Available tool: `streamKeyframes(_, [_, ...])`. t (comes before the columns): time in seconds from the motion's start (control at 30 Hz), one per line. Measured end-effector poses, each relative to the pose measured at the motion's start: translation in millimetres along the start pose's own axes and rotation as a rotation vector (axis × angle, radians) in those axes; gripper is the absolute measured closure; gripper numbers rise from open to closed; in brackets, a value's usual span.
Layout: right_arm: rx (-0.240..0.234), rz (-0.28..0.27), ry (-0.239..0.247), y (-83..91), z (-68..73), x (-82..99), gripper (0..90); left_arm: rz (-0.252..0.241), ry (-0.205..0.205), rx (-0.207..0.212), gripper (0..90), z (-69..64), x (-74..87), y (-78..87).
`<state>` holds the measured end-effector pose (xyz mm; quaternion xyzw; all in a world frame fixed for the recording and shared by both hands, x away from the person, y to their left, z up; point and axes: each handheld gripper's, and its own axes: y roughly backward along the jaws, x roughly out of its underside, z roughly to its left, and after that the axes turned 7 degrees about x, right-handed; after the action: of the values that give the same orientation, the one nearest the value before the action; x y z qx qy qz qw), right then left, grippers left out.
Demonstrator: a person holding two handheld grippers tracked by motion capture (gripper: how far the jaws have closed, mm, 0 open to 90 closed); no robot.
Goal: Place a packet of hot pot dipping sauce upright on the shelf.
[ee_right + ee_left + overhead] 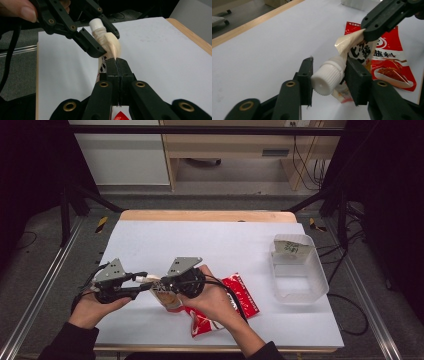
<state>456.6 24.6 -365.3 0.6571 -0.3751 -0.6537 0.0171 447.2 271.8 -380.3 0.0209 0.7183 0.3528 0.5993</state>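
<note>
High view shows a person's two hands meeting near the front left of the white table (225, 240), each with a gripper. Between them a cream spouted pouch (167, 296) hangs just above the tabletop. Left gripper (142, 279) comes in from the left; in the left gripper view its jaws sit on either side of the pouch's ribbed white cap (328, 77), the right jaw touching it, the left one at most a sliver away, so the squeeze is not certain. Right gripper (117, 62) has its jaws pressed together on the pouch's top edge. A red sauce packet (240, 302) lies flat just right of the pouch. A clear plastic tub (298, 267) stands well apart at the right side.
</note>
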Motion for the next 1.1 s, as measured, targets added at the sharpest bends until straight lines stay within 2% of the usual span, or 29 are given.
streamKeyframes(0.07, [0.003, 0.003, -0.007, 1.2, -1.6, 1.1, 90.0, 0.004, 0.018, 0.019, 64.8, -1.1, -1.3, 0.9])
streamKeyframes(0.17, [0.008, 0.001, -0.008, 3.1, -3.2, 1.8, 90.0, 0.002, 0.015, 0.028, 68.7, -3.7, -3.5, 0.9])
streamKeyframes(0.3, [0.022, 0.000, -0.013, 9.9, -6.6, 2.9, 90.0, 0.013, 0.001, 0.044, 71.0, -10.1, -14.4, 0.3])
streamKeyframes(0.43, [0.021, -0.008, -0.025, 17.8, -9.7, 3.7, 89.6, 0.031, -0.022, 0.054, 72.1, -14.1, -25.3, 1.5])
streamKeyframes(0.53, [0.017, -0.010, -0.018, 24.0, -10.2, 4.4, 89.0, 0.065, -0.065, 0.064, 72.5, -19.6, -41.3, 2.9])
streamKeyframes(0.57, [0.017, -0.010, -0.018, 24.0, -10.2, 4.4, 89.0, 0.065, -0.065, 0.064, 72.6, -19.6, -41.3, 2.9])
streamKeyframes(0.6, [0.022, -0.005, -0.012, 27.5, -9.9, 4.9, 88.7, 0.087, -0.085, 0.069, 72.7, -21.9, -48.3, 2.2])
streamKeyframes(0.8, [0.034, -0.007, -0.015, 36.3, -12.9, 8.3, 88.2, 0.128, -0.131, 0.079, 73.0, -26.8, -63.6, -2.5])
streamKeyframes(0.97, [0.048, 0.000, -0.014, 45.5, -15.5, 9.8, 87.3, 0.139, -0.159, 0.092, 73.1, -30.5, -72.0, -6.8])
streamKeyframes(1.1, [0.066, 0.016, 0.006, 53.2, -18.2, 10.2, 82.9, 0.134, -0.165, 0.102, 73.2, -33.9, -76.1, -10.8])
